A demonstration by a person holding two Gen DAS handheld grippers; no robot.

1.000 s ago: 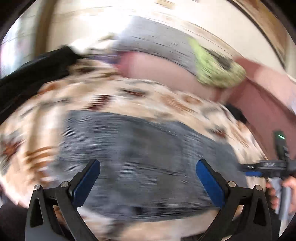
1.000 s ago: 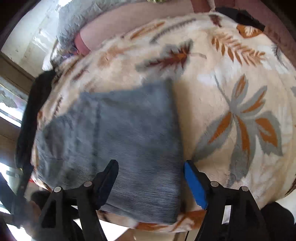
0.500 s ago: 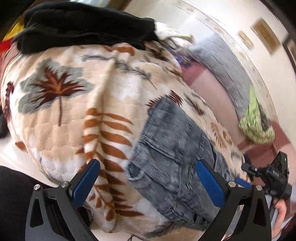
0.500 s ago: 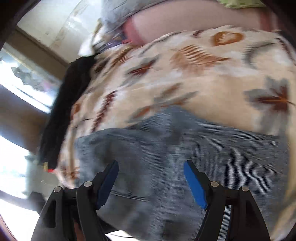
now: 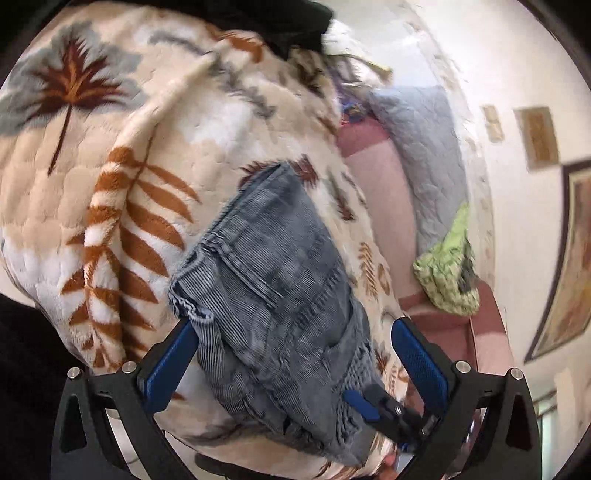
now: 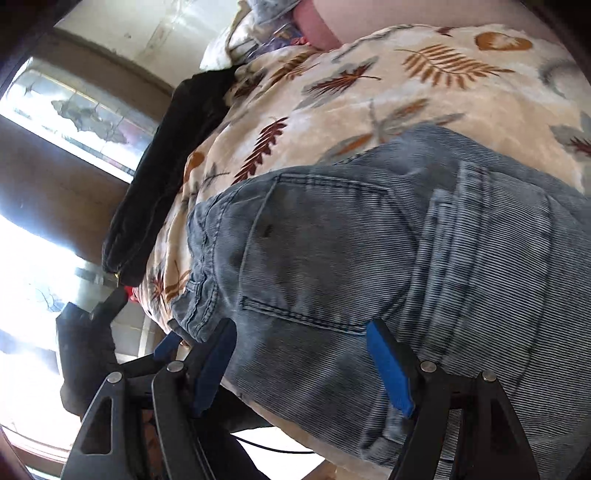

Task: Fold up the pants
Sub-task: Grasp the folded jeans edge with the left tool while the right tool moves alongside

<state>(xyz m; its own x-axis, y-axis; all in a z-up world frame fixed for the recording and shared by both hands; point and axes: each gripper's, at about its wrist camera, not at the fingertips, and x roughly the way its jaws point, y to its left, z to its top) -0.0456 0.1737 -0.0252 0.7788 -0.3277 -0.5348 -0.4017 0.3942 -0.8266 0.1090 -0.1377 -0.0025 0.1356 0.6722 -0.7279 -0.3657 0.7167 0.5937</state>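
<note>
Grey-blue corduroy pants (image 5: 280, 280) lie folded into a compact rectangle on a cream leaf-print blanket (image 5: 110, 192). They also fill the right wrist view (image 6: 388, 266), back pocket up. My left gripper (image 5: 295, 362) is open, its blue pads either side of the pants' near edge. My right gripper (image 6: 303, 354) is open, jaws spread over the pants' waistband end. The right gripper's fingertips (image 5: 360, 400) show in the left wrist view at the pants' far corner. The left gripper's blue tip (image 6: 166, 345) shows in the right wrist view.
A black garment (image 6: 166, 155) lies along the blanket's far side, also in the left wrist view (image 5: 280, 18). A pink sofa back (image 5: 384, 192) carries a grey quilt (image 5: 424, 155) and a green cloth (image 5: 450, 277). A window (image 6: 74, 110) is at left.
Both grippers have swung round and come down closer to the pants' near edge. The jaws stay open and the pants have not moved.
</note>
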